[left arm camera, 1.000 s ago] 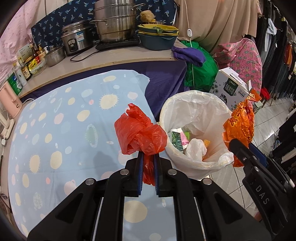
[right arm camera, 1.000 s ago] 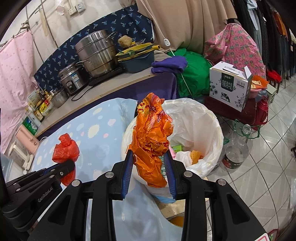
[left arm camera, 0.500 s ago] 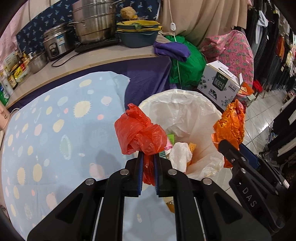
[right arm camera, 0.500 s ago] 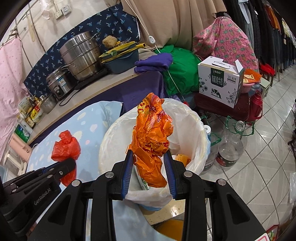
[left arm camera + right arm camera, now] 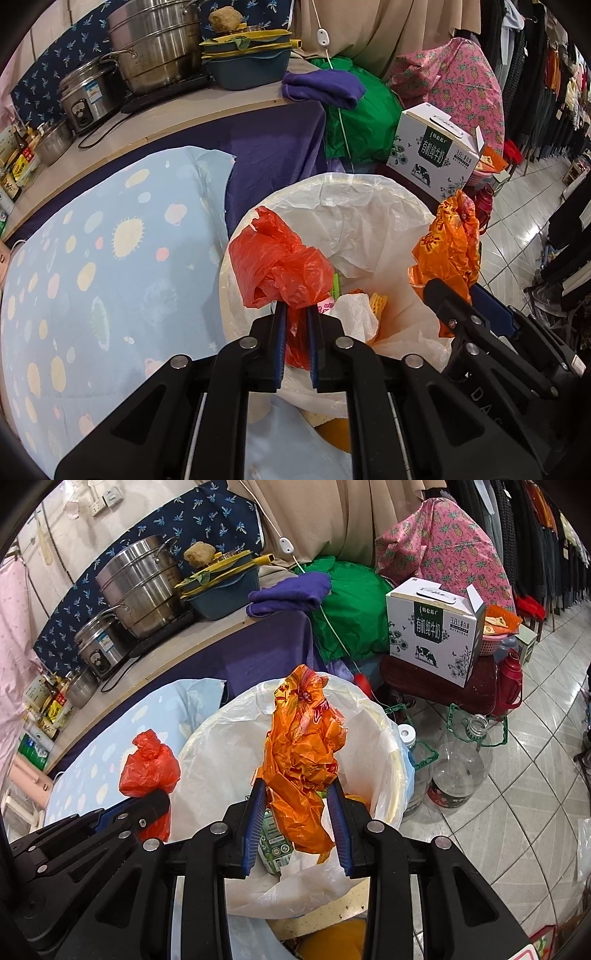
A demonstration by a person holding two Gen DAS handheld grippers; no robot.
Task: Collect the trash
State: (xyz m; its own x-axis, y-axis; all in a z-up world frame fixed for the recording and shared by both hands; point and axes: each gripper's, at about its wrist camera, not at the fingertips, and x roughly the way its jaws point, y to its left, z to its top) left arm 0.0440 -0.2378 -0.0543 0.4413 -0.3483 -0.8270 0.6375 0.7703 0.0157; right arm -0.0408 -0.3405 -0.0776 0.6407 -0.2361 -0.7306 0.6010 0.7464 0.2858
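We take the round waste bin lined with a thin white plastic bag [image 5: 362, 221] as our landmark. Over its left rim we see the left hand-held gripper [image 5: 295, 314], its blue-padded jaws drawn nearly together and pinching the neck of a crumpled red plastic bag [image 5: 277, 269], whose bulk stands above the pads. Over the bin's mouth, toward its middle in the right wrist view, we see the right hand-held gripper [image 5: 295, 794], jaws partly apart and pressed on both sides of a crumpled orange printed plastic bag [image 5: 303, 753], which rises upright above the pads. Inside the bin lie a wad of white tissue paper [image 5: 354, 314] and a green printed carton [image 5: 271, 834], beneath the orange bag. Left of the bin we note a pale blue cloth with cream and pink spots [image 5: 92, 277]. Behind the bin runs a bench [image 5: 184, 110] bearing a large steel stockpot [image 5: 155, 48]. Right of the bin stand a white milk carton box with a cow print [image 5: 432, 631] and clear plastic bottles [image 5: 458, 768] on the tiled floor.
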